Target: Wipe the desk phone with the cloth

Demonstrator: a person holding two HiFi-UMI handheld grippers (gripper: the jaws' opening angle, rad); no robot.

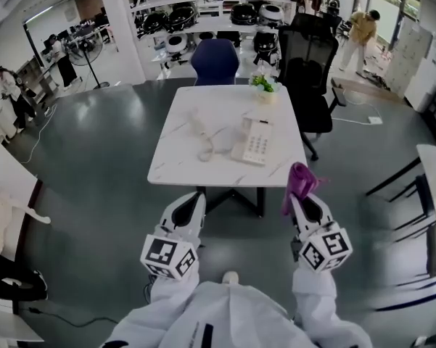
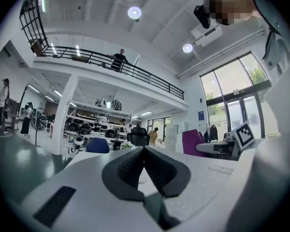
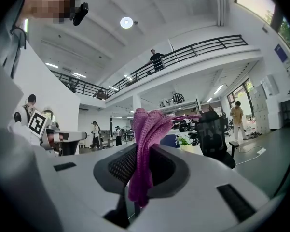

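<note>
White table [image 1: 180, 159], cloth [image 3: 147, 129] between right fingers [image 3: 120, 168]

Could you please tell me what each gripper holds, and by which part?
The right gripper pinches the purple cloth at its bunched middle; the left gripper is shut on nothing.
</note>
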